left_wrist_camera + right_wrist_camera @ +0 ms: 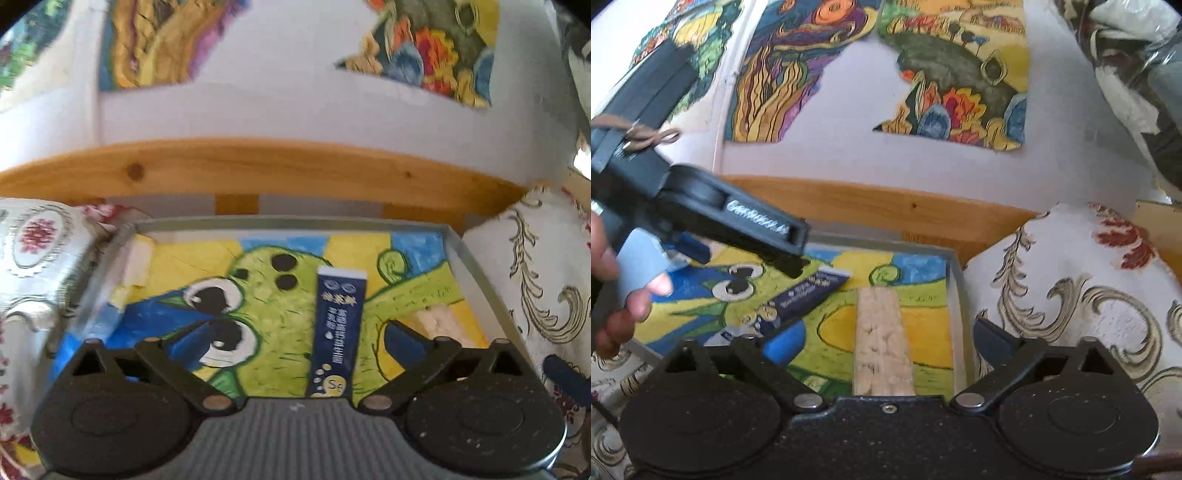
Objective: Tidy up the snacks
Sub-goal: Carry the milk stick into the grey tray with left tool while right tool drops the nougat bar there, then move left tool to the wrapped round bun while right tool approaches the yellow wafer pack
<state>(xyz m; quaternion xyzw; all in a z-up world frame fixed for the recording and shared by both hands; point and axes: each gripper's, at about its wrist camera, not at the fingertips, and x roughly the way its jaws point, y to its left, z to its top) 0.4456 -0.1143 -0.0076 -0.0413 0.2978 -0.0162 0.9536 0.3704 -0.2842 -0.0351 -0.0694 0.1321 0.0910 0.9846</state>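
The left gripper (295, 332) is spread wide, holding nothing, above the shallow grey metal tray (458, 251) with a painted cartoon lining. A long dark-blue snack sachet (338, 332) lies flat in the tray between its fingers. A hand (624, 299) grips its handle. The right gripper (886, 332), also wide and empty, hovers over a pale crumbly snack bar (881, 339) near the tray's right wall.

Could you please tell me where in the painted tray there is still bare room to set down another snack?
Bare tray floor lies left of the blue sachet, over the cartoon eyes, and between the sachet and the pale snack bar. The tray's right side, between bar and wall, is tight.
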